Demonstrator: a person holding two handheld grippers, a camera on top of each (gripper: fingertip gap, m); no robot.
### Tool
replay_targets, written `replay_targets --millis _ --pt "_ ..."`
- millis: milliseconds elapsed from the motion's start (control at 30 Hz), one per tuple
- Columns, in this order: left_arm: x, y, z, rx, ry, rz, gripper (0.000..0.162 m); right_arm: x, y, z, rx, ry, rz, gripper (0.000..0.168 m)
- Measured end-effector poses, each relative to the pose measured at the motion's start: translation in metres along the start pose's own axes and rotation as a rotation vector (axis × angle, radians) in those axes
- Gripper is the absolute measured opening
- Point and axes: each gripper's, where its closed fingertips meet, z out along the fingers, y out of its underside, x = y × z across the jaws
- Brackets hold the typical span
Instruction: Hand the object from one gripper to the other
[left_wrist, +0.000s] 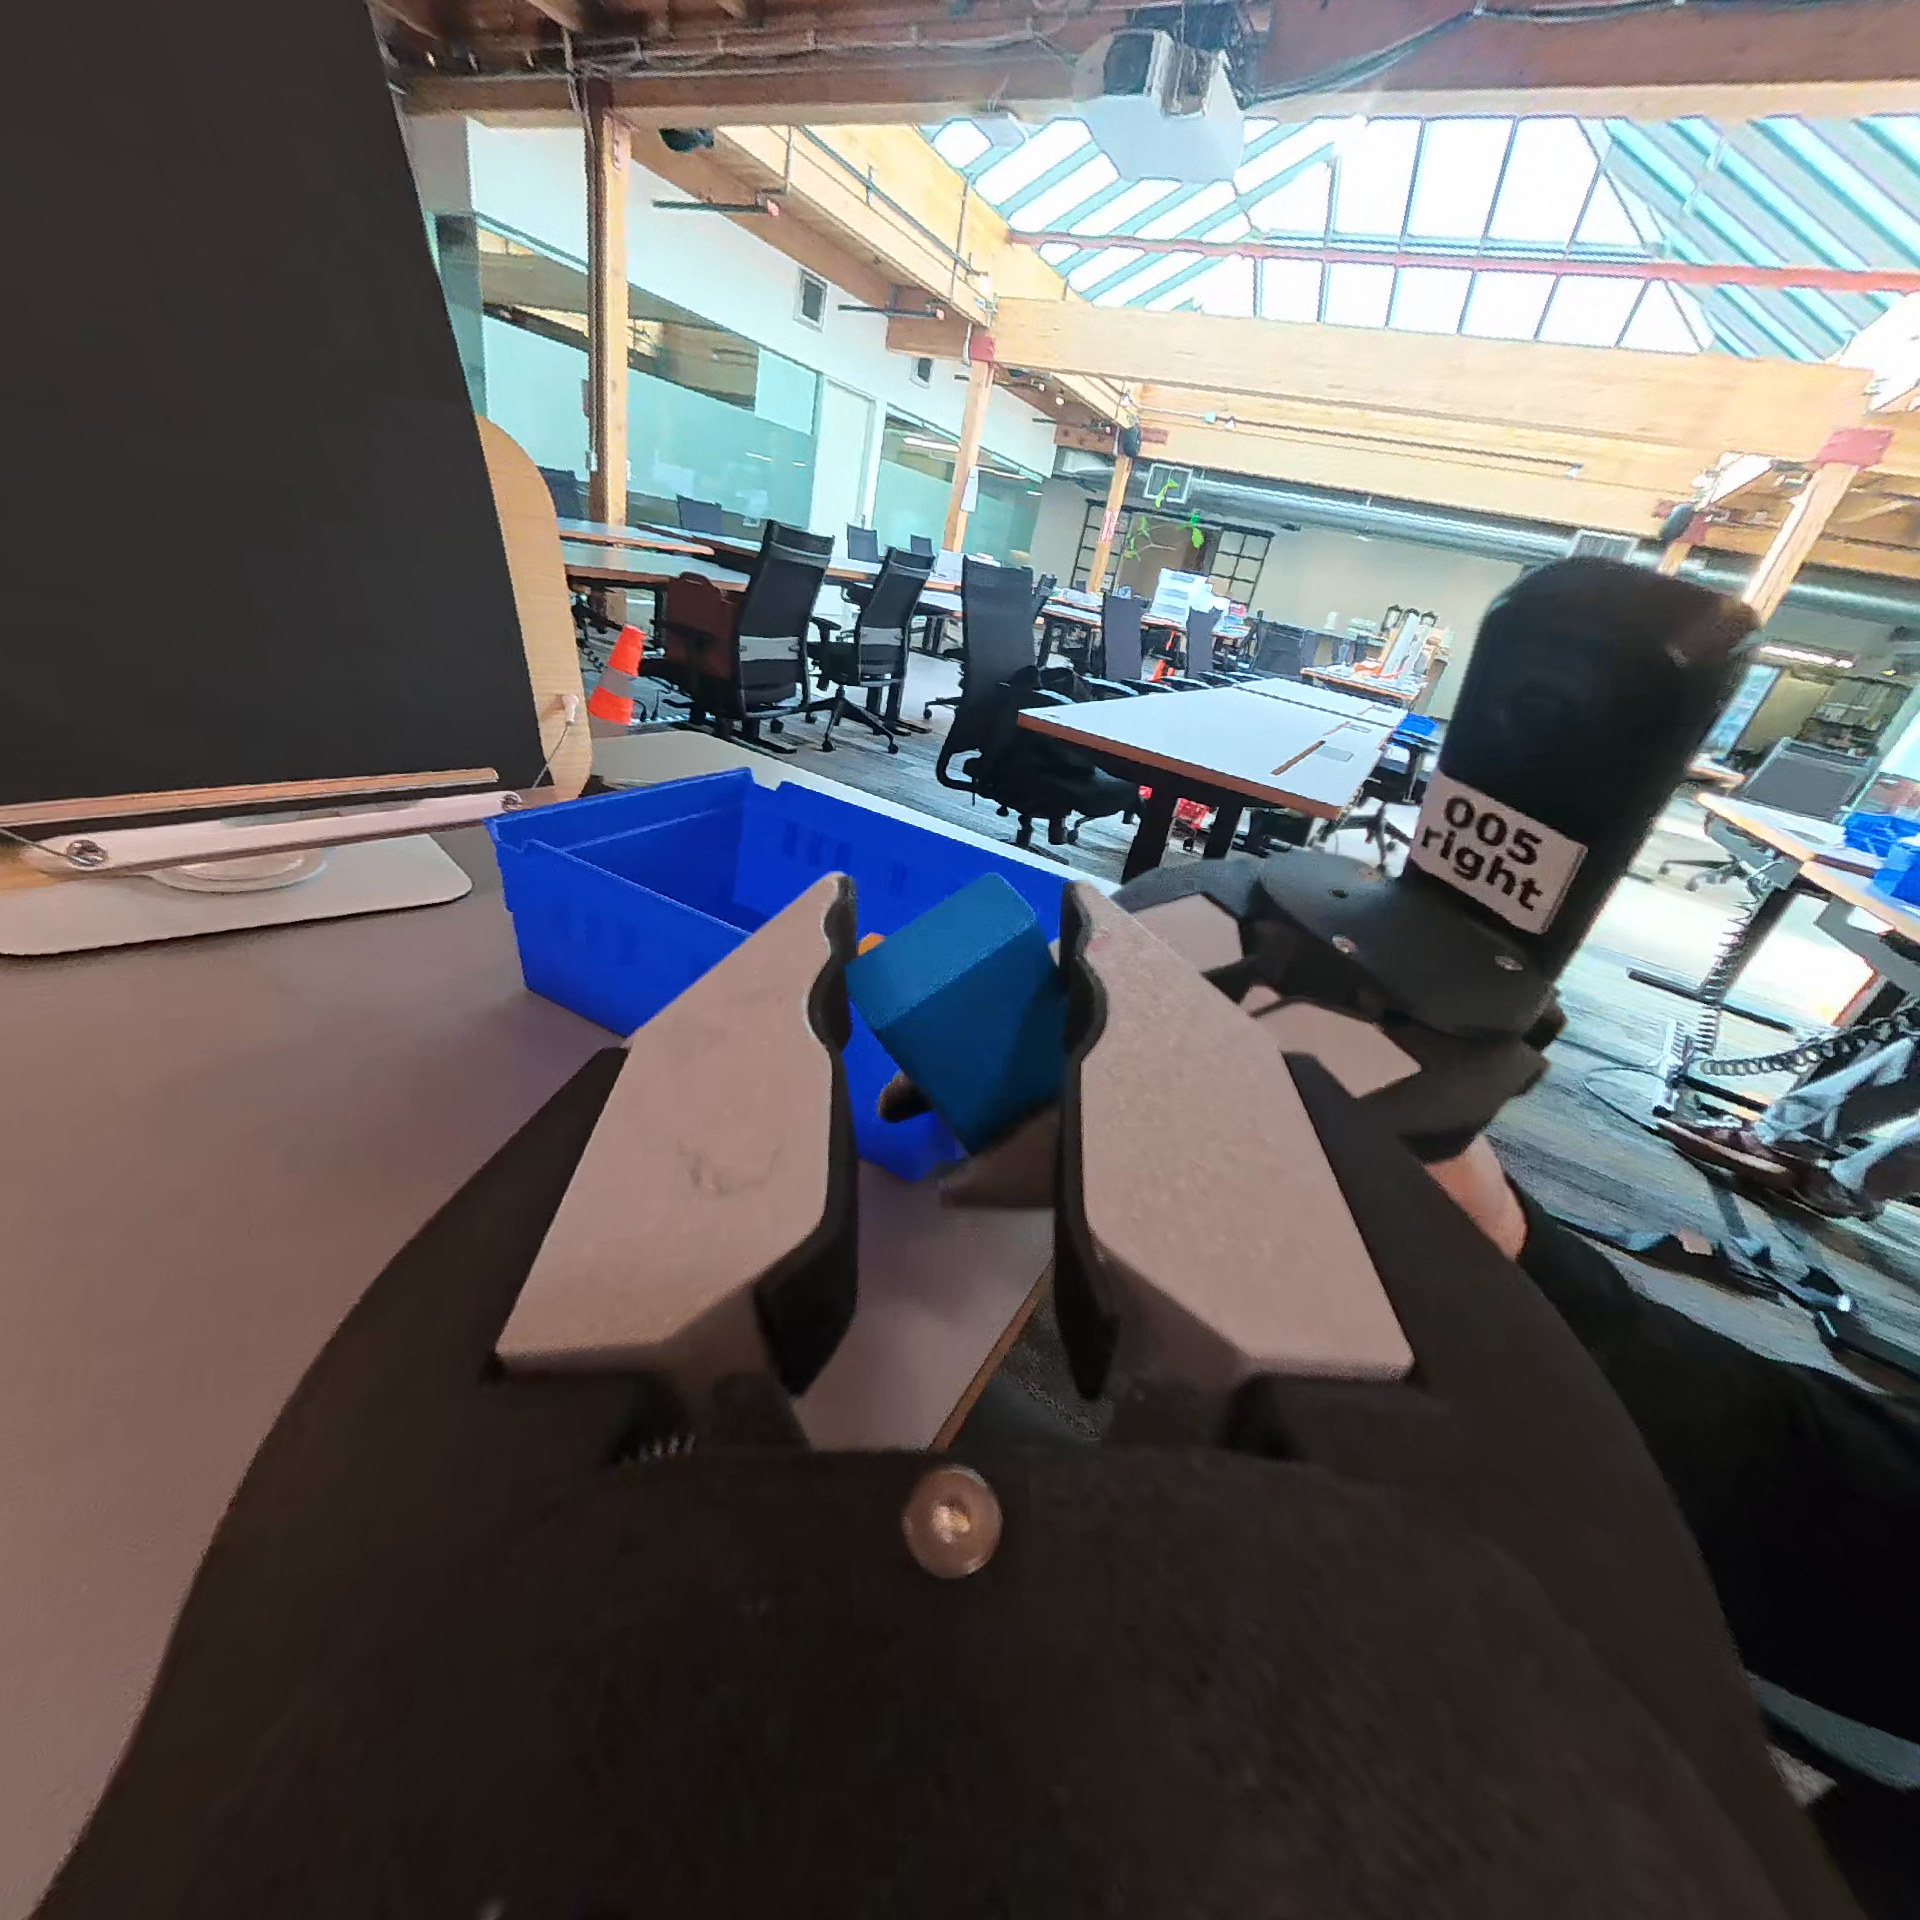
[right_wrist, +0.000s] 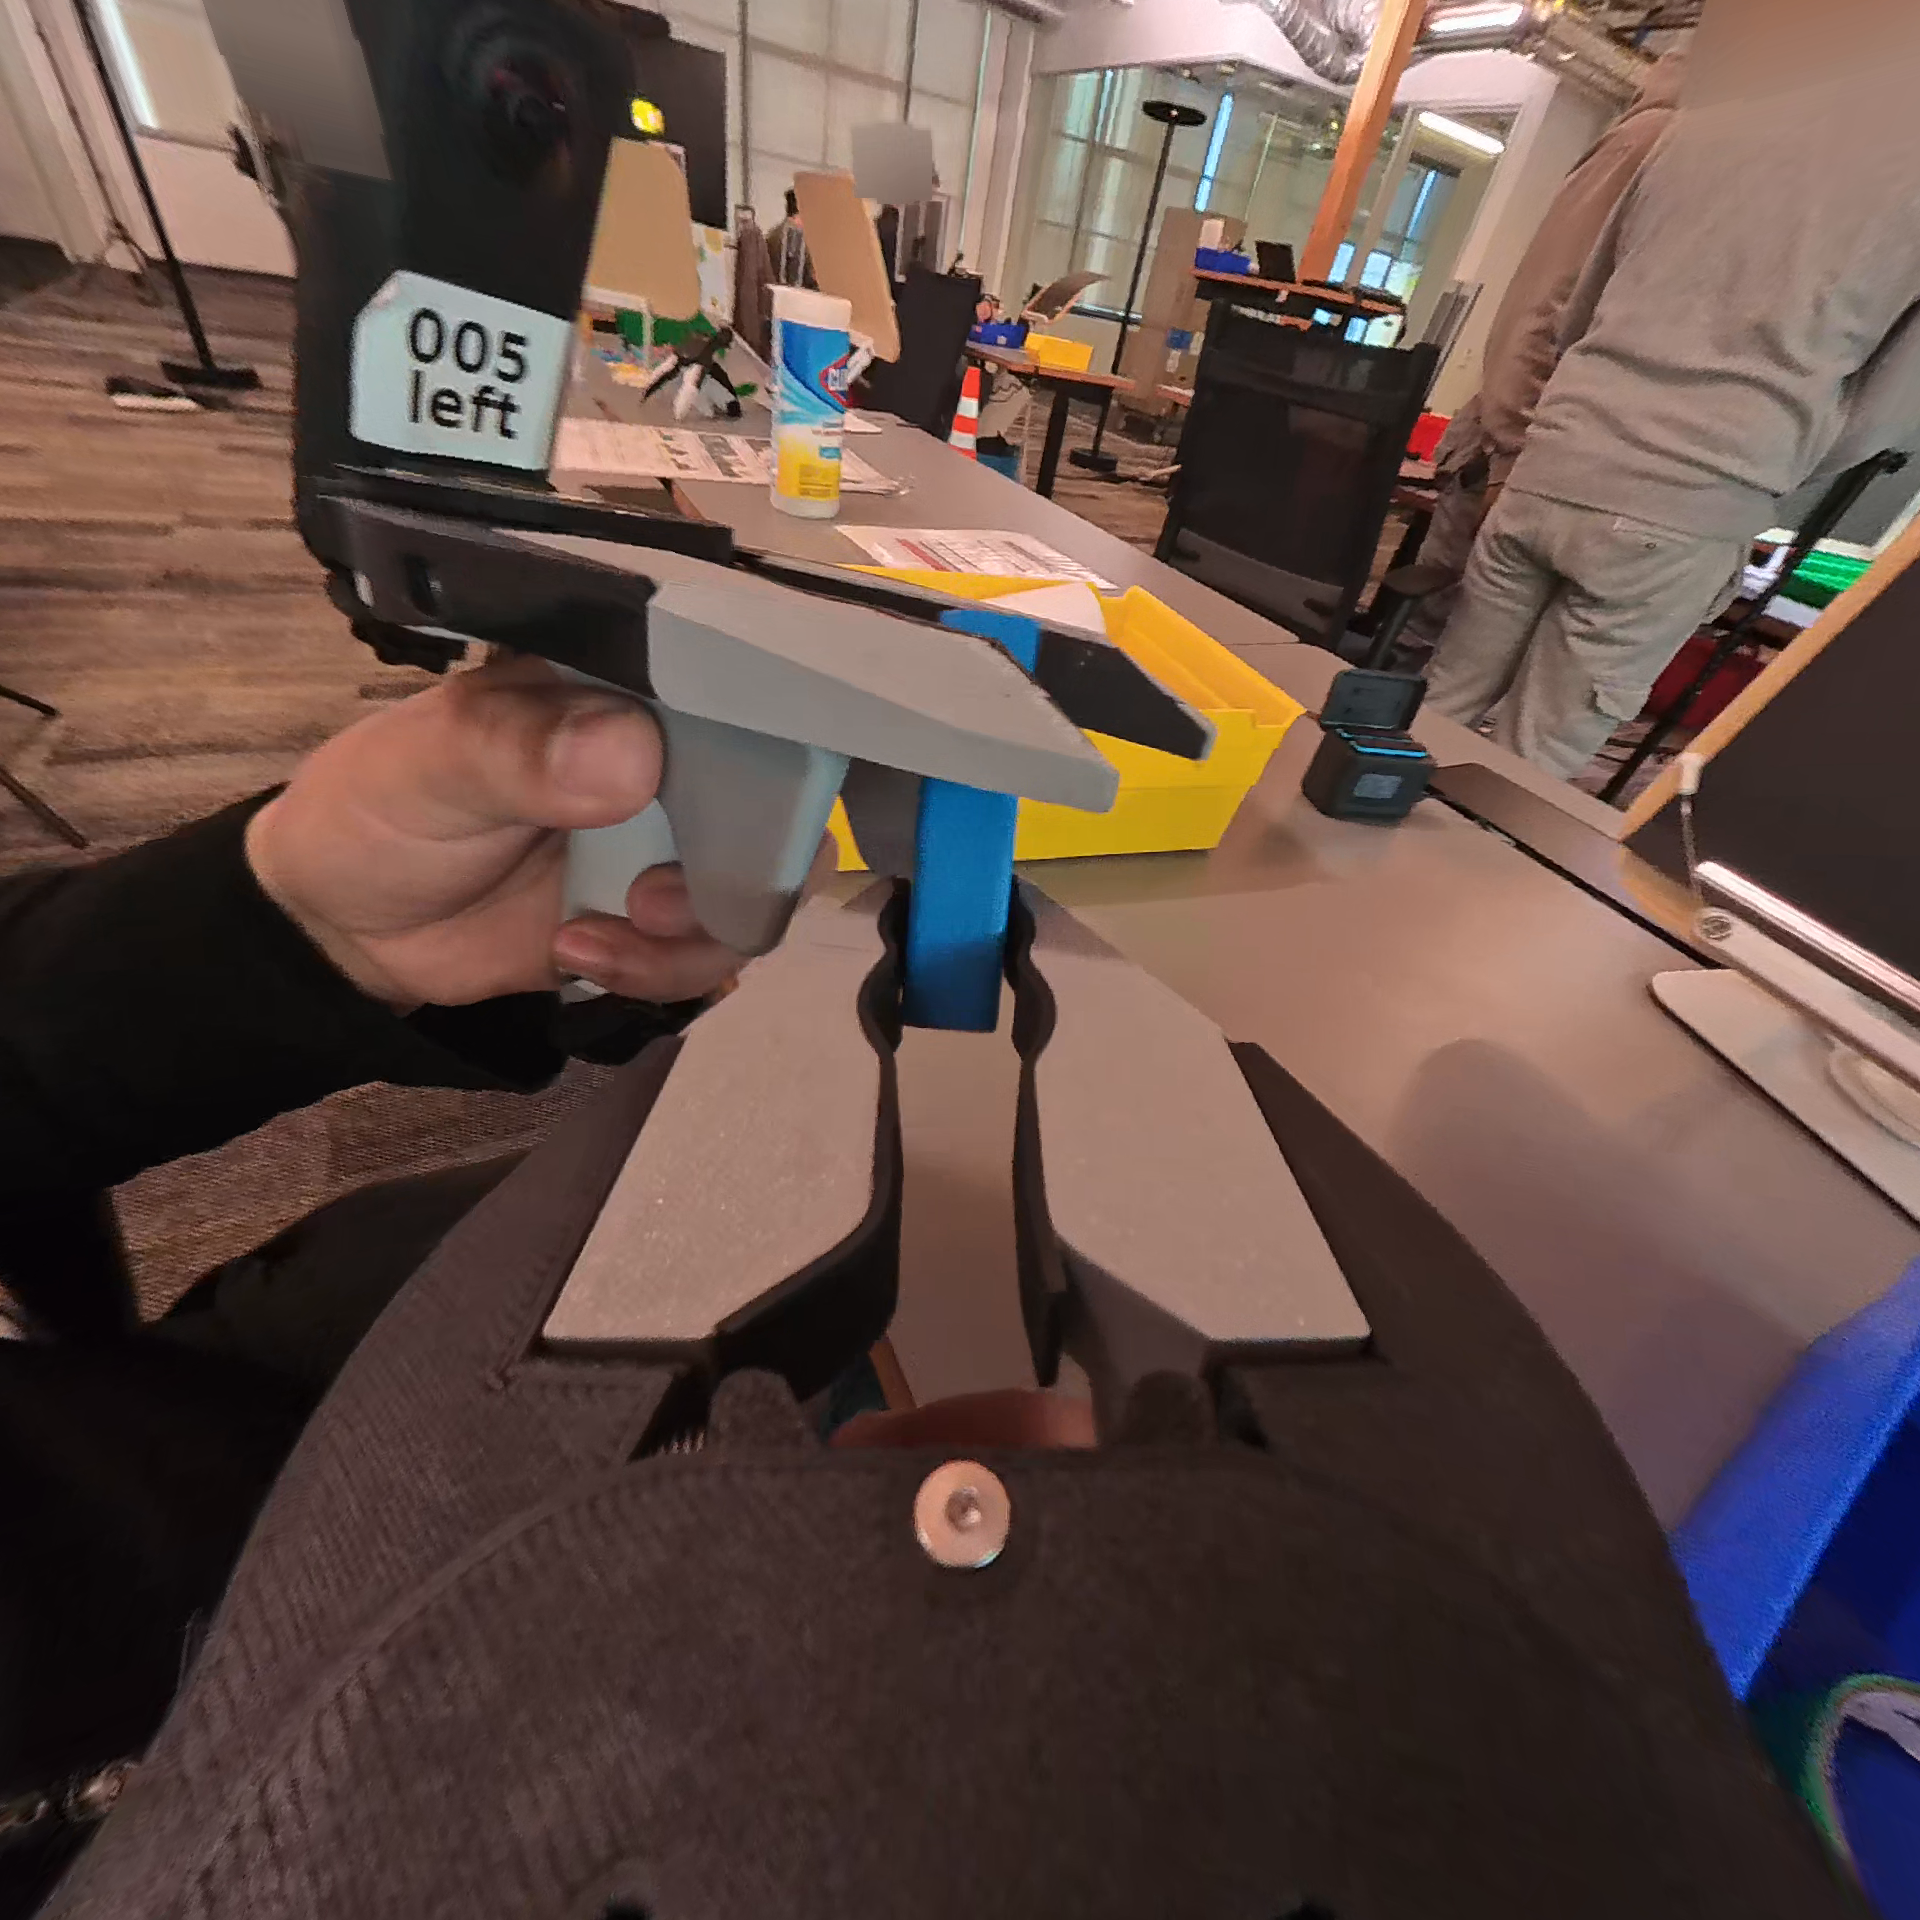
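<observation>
A blue block (left_wrist: 956, 1008) sits upright between the fingers of my left gripper (left_wrist: 956, 935), which is shut on it. In the right wrist view the same blue block (right_wrist: 961, 935) is clamped at its lower end by my right gripper (right_wrist: 956, 940), also shut on it. The left gripper (right_wrist: 1091, 707) crosses above from the left, held by a hand (right_wrist: 436, 831), and the block passes through its fingers. Both grippers hold the block above the grey table (right_wrist: 1403, 987). The right gripper's camera mount (left_wrist: 1579, 727) rises at the right in the left wrist view.
A blue bin (left_wrist: 623, 914) stands just behind the block and also shows in the right wrist view (right_wrist: 1808, 1507). A yellow bin (right_wrist: 1174, 790), a small black case (right_wrist: 1366, 748), a wipes canister (right_wrist: 808, 405) and a monitor stand (right_wrist: 1818, 1039) are on the table. A person (right_wrist: 1621, 416) stands at the far right. My hands' fingertips stand some 5 cm from each other.
</observation>
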Motion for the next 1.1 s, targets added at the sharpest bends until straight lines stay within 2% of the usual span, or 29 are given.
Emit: replay_targets --millis 167,233,333,400,500,567,633,800,933,1100 --pt "-0.008 0.001 -0.01 -0.042 0.028 -0.01 0.038 0.01 -0.001 -0.008 -0.007 -0.006 0.08 0.013" --pt "-0.013 -0.001 -0.017 -0.048 0.036 0.089 0.051 0.021 0.002 -0.011 -0.004 -0.002 0.14 0.013" --pt "-0.025 0.018 -0.02 -0.175 -0.01 0.266 0.062 0.038 0.008 -0.018 -0.021 0.015 0.203 0.013" --pt "-0.033 0.037 -0.018 -0.261 -0.03 0.363 0.064 0.046 0.009 -0.024 -0.025 0.014 0.209 0.013" --pt "-0.035 0.056 -0.013 -0.318 -0.057 0.445 0.055 0.058 0.017 -0.029 -0.06 0.019 0.215 0.013" --pt "-0.035 0.061 -0.009 -0.312 -0.09 0.462 0.043 0.066 0.023 -0.032 -0.069 0.013 0.237 0.013" --pt "-0.031 0.061 -0.002 -0.289 -0.082 0.459 0.039 0.069 0.028 -0.033 -0.078 -0.008 0.232 0.013" --pt "-0.02 0.074 0.002 -0.384 -0.004 0.484 0.047 0.076 0.041 -0.034 -0.112 -0.042 0.225 0.013" --pt "-0.021 0.084 0.001 -0.444 0.049 0.408 0.056 0.081 0.053 -0.041 -0.127 -0.036 0.262 0.013" --pt "-0.025 0.085 0.001 -0.465 0.005 0.452 0.058 0.069 0.028 -0.05 -0.094 -0.072 0.235 0.013"
